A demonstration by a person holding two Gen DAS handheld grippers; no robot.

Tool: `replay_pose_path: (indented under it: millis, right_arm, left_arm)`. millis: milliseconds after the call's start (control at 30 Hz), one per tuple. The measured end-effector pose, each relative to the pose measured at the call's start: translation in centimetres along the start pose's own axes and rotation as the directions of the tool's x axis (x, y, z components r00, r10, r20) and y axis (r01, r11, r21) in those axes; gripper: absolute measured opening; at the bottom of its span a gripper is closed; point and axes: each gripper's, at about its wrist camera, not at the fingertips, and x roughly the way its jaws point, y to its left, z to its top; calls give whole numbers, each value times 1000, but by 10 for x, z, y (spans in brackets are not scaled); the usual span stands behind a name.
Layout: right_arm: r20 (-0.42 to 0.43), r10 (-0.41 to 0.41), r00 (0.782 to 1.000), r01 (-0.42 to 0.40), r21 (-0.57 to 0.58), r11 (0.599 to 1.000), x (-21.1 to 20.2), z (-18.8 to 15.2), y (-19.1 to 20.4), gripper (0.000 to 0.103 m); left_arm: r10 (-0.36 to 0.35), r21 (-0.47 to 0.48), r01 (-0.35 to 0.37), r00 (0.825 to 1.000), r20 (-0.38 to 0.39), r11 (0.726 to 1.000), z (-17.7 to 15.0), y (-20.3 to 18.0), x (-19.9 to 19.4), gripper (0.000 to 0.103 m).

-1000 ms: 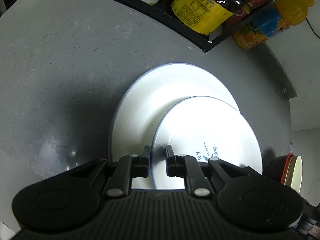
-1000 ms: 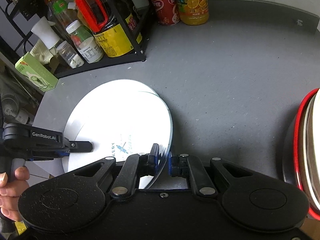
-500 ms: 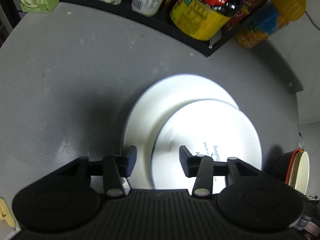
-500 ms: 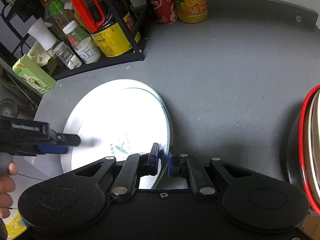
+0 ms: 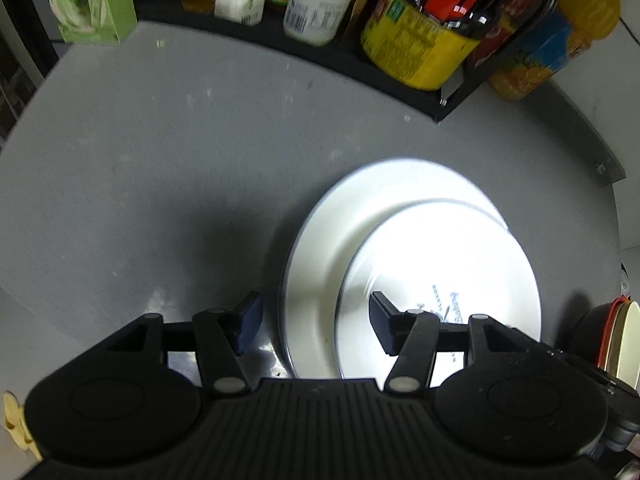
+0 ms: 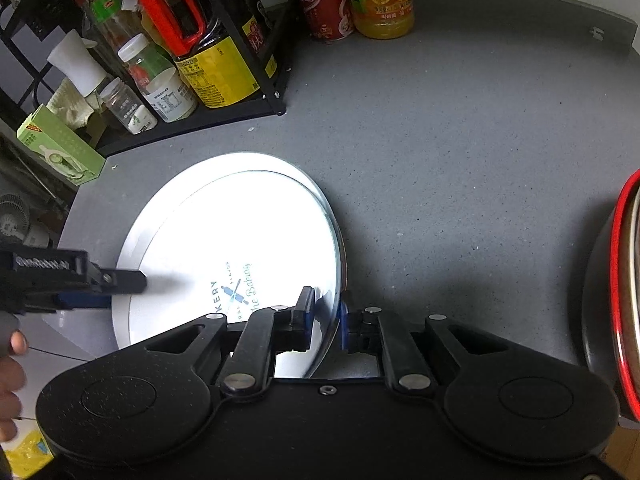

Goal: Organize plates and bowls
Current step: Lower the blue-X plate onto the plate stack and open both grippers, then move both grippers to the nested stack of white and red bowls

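Observation:
A small white plate with blue print [image 5: 448,264] lies on a larger white plate [image 5: 340,232] on the grey counter. My left gripper [image 5: 316,324] is open, its jaws wide apart over the plates' near edge, holding nothing. In the right wrist view my right gripper [image 6: 324,320] has its jaws slightly apart around the small plate's [image 6: 256,248] right rim; the large plate's rim [image 6: 152,204] shows beneath. The left gripper's fingers [image 6: 120,280] reach in from the left.
A black rack of bottles and jars [image 6: 192,52] stands at the back, with a green box [image 6: 60,148], a red can [image 6: 324,4] and an orange juice bottle [image 6: 380,0] nearby. A stack of bowls with a red rim [image 6: 616,280] stands right; it also shows in the left wrist view [image 5: 616,332].
My left gripper has let go of the plate rim, opened wide and drawn back. My right gripper's jaws have parted slightly around the small plate's rim, which now lies flatter.

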Motion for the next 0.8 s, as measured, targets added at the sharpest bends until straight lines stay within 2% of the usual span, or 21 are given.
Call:
replay_pose_path:
  millis: [100,200,433,700,800]
  right_arm:
    - [1,-12,1000,12,-7,1000,2,1,2,16]
    - [-6,-14,1000,14,-4,1000,5,1,3,19]
    - [-13,-12,1000,13,17,1000,12,0,4,25]
    - [-19,-31,999,31,17,999,12,0,8,27]
    - [-2,-15,1000,15,19,1000,3,1,10,36]
  left_arm:
    - [0,21,0,1000,-6,1000,-4,-3,9,53]
    - [1,-2,-1,1000,-13,1000,-5,-2,16,44]
    - [-39,-62,38,999,-10,997,1,12,18,35]
    - [-51,-60,51,999,-10,997,2,15,18,36]
    - [-12,-57,11,1000,-25,998,3,11,16,40]
